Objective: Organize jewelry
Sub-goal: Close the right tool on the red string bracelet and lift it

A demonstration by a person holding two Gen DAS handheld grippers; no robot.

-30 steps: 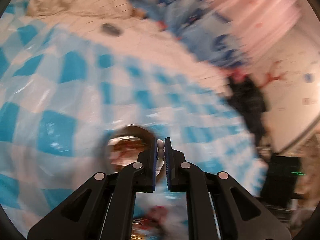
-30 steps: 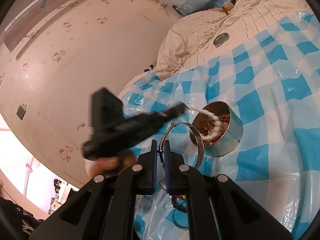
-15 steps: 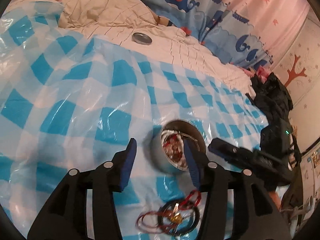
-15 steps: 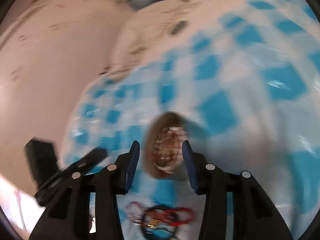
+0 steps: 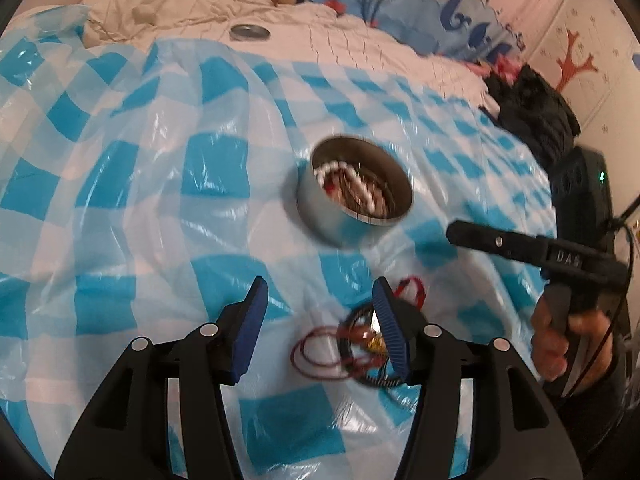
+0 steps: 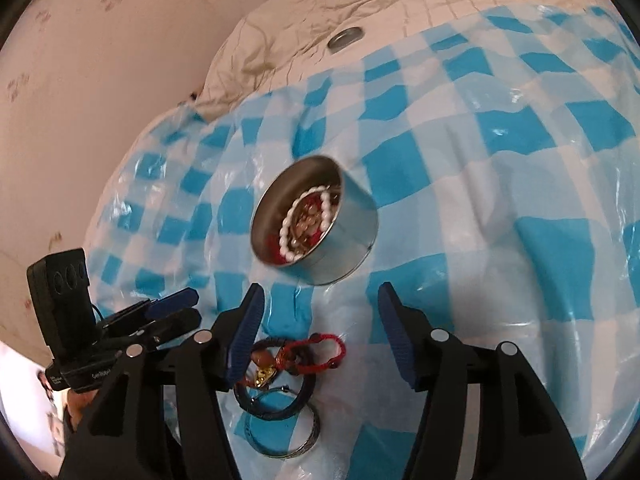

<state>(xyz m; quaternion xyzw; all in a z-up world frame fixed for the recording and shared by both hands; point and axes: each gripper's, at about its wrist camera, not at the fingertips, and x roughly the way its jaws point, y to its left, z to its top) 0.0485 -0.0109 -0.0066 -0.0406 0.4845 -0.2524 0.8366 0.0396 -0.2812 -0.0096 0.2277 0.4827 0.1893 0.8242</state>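
Observation:
A round metal tin [image 5: 354,196] stands on a blue and white checked plastic sheet; it also shows in the right wrist view [image 6: 316,224]. It holds a white bead bracelet [image 6: 306,224] and other jewelry. A tangle of red cord bracelets [image 5: 340,350] and a dark bangle lies in front of the tin, also in the right wrist view [image 6: 304,356], with a silver bangle [image 6: 284,432] below it. My left gripper [image 5: 318,320] is open and empty just left of the tangle. My right gripper [image 6: 320,328] is open and empty above the tangle.
A small metal lid [image 5: 250,32] lies on the cream bedding [image 5: 180,4] at the back. Dark clothing [image 5: 532,108] is piled at the right by the wall. The checked sheet [image 6: 520,200] spreads widely to the right.
A second ago both grippers were shut, the left on the white bead bracelet, the right on a thin ring. Both have opened; the beads lie in the tin. Both grippers have drawn back.

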